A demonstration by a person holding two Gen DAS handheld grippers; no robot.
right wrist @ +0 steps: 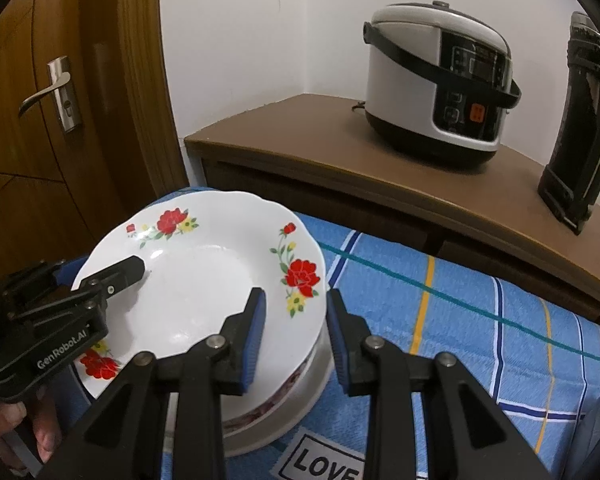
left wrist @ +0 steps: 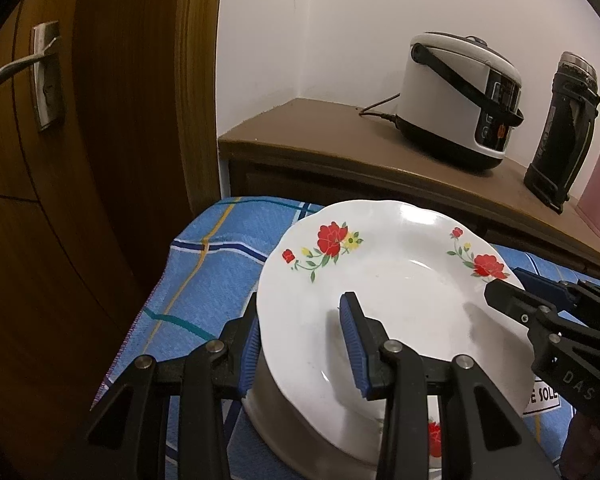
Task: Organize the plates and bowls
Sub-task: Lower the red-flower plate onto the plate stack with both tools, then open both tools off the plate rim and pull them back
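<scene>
While the floral plate point(left wrist: 388, 300) sat atop a stack of dishes on the blue cloth point(left wrist: 204, 264), the left gripper point(left wrist: 304, 352) and right gripper point(right wrist: 294, 336) straddled opposite rims, jaws parted, neither visibly clamping, equally near.

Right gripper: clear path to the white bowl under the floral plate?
Probably not. The floral white plate covers the white bowl, and the right gripper already straddles the plate's rim, as does the left gripper.
</scene>
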